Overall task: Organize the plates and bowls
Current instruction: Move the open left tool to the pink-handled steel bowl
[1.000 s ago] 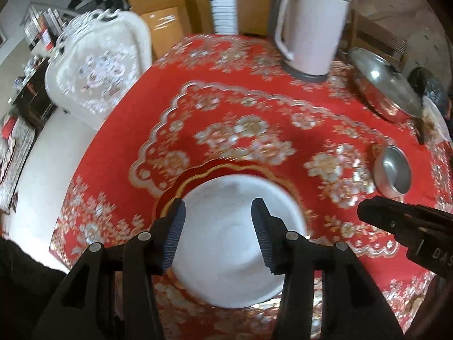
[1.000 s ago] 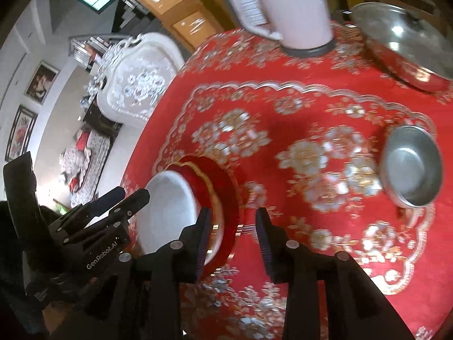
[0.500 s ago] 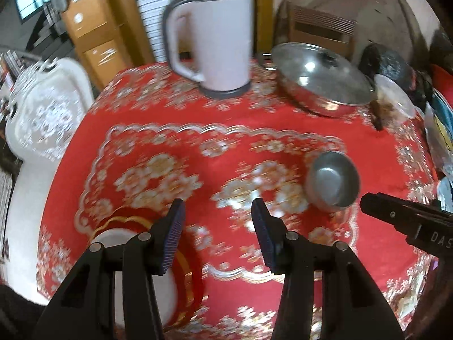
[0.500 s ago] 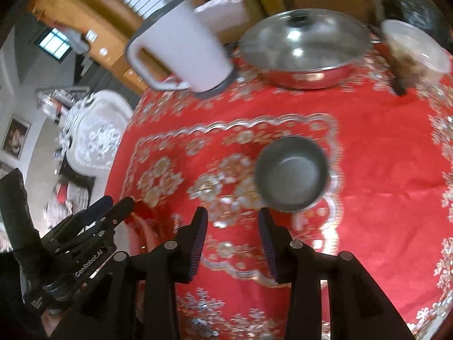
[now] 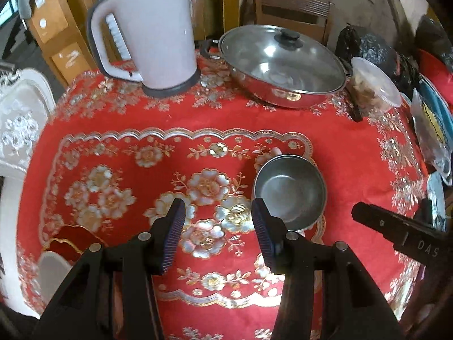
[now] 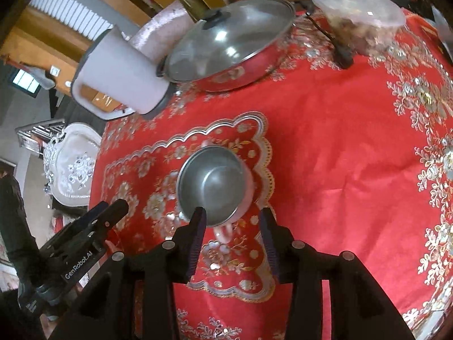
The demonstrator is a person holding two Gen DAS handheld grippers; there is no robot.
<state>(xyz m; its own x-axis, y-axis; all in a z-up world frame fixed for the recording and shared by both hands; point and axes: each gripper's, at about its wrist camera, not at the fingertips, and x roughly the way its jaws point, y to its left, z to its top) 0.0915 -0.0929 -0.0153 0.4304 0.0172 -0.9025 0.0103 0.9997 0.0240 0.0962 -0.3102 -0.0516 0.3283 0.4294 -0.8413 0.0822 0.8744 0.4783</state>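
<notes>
Both tongs have swung away from the plate (image 5: 53,272), now at 8 o'clock on the red counter (image 5: 354,147). Left tongs (image 5: 218,235) and right tongs (image 6: 232,238) are released, empty. The steel bowl (image 6: 213,184) sits just ahead of the right tongs, likely next

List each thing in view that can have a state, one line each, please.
left gripper: open, empty
right gripper: open, empty, near the bowl
steel bowl: upright, empty, on the cloth
pan: lid on
kettle: upright, lid shut
plastic container: lid on
white plate: flat, partly hidden
</notes>
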